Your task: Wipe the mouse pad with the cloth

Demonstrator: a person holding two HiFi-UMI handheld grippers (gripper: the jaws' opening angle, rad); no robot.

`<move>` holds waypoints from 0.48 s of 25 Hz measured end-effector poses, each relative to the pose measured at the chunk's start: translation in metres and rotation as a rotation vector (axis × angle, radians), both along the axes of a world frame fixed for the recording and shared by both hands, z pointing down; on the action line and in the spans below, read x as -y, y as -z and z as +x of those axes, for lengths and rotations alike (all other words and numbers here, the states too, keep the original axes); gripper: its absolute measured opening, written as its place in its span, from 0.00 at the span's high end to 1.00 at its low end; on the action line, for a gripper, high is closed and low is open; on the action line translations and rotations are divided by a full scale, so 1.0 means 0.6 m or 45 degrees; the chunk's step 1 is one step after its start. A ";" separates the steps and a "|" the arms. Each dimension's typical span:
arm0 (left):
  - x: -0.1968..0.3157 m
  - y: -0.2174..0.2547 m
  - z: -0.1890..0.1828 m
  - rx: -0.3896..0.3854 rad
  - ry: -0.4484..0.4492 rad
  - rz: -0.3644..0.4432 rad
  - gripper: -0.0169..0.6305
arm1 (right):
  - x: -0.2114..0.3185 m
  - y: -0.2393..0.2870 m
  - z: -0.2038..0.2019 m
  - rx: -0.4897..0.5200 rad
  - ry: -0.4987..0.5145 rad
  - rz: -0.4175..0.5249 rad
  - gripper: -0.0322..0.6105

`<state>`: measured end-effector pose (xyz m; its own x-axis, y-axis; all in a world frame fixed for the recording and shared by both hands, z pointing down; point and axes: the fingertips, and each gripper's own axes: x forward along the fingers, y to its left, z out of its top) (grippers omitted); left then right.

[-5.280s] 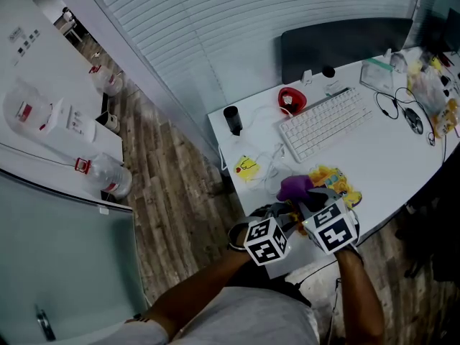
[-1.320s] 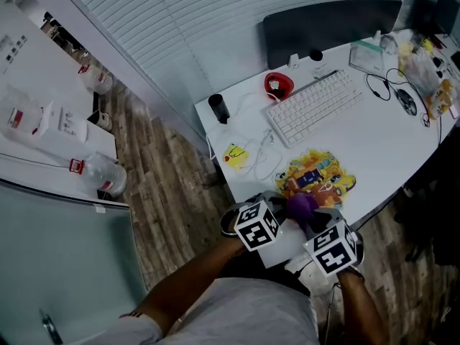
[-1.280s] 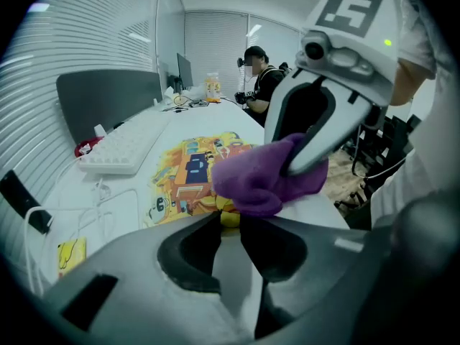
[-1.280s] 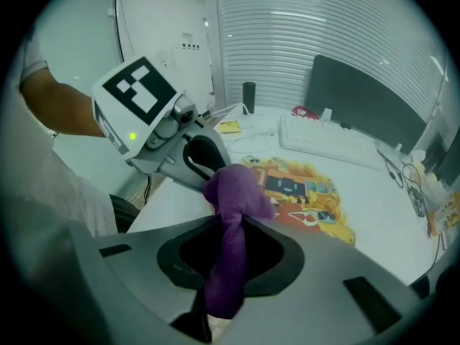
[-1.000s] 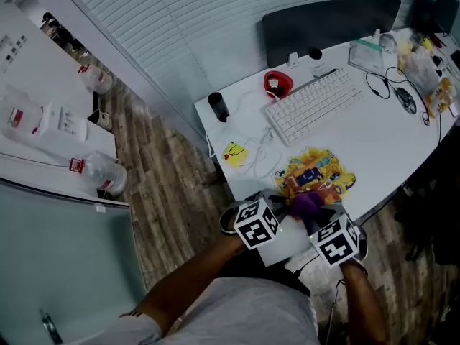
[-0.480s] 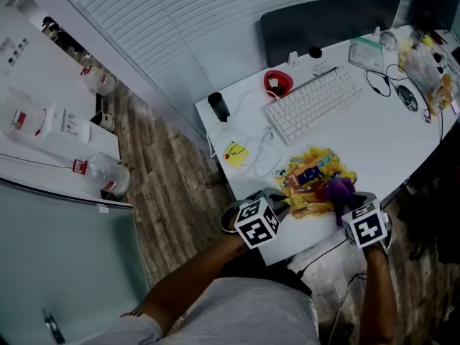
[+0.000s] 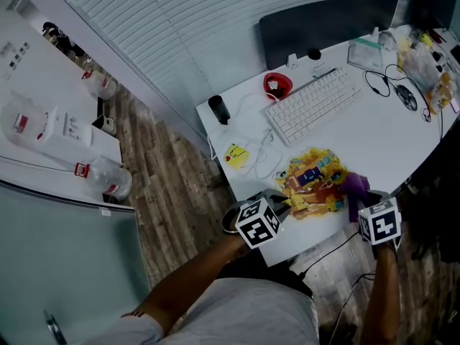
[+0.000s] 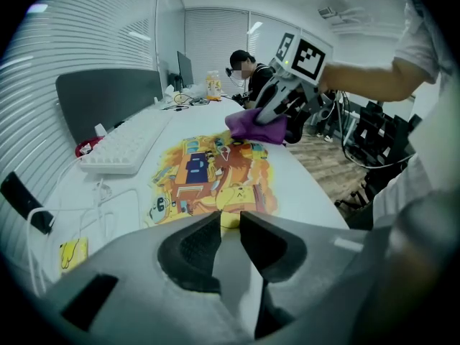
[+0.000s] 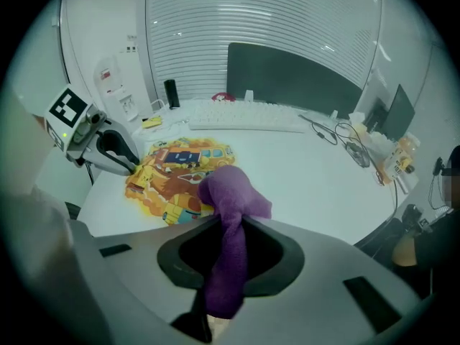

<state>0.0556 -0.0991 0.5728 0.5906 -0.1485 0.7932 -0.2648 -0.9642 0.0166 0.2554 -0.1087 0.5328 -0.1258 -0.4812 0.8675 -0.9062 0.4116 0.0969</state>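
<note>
The colourful cartoon mouse pad (image 7: 313, 178) lies near the white desk's front edge. My left gripper (image 7: 282, 205) sits at the pad's near left corner, its jaws pinched on the pad's yellow edge (image 8: 228, 220). My right gripper (image 7: 359, 204) is shut on the purple cloth (image 7: 353, 186), which bunches out past the jaws. In the right gripper view the cloth (image 9: 230, 200) hangs just off the right rim of the pad (image 9: 180, 167). The left gripper view shows the cloth (image 8: 255, 126) at the far end of the pad (image 8: 208, 171).
A white keyboard (image 7: 314, 105) lies behind the pad, with a red object (image 7: 277, 85), a black cylinder (image 7: 218, 108), a yellow note (image 7: 237, 154) and a white cable (image 7: 262, 160) to the left. Cables and clutter (image 7: 413, 85) fill the right end. A dark monitor (image 7: 323, 24) stands at the back.
My right gripper has swept the cloth rightwards across the pad, from its near left corner to its right edge. The left gripper has stayed put.
</note>
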 end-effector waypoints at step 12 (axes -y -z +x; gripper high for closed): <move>0.022 0.125 0.034 -0.288 0.057 0.130 0.85 | 0.000 0.150 -0.089 0.259 -0.034 0.354 0.85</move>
<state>0.0759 -0.1121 0.4979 0.7425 -0.2511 0.6210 -0.3082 -0.9512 -0.0162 0.2020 -0.1085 0.4430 -0.2668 -0.7009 0.6615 -0.9285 0.3709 0.0185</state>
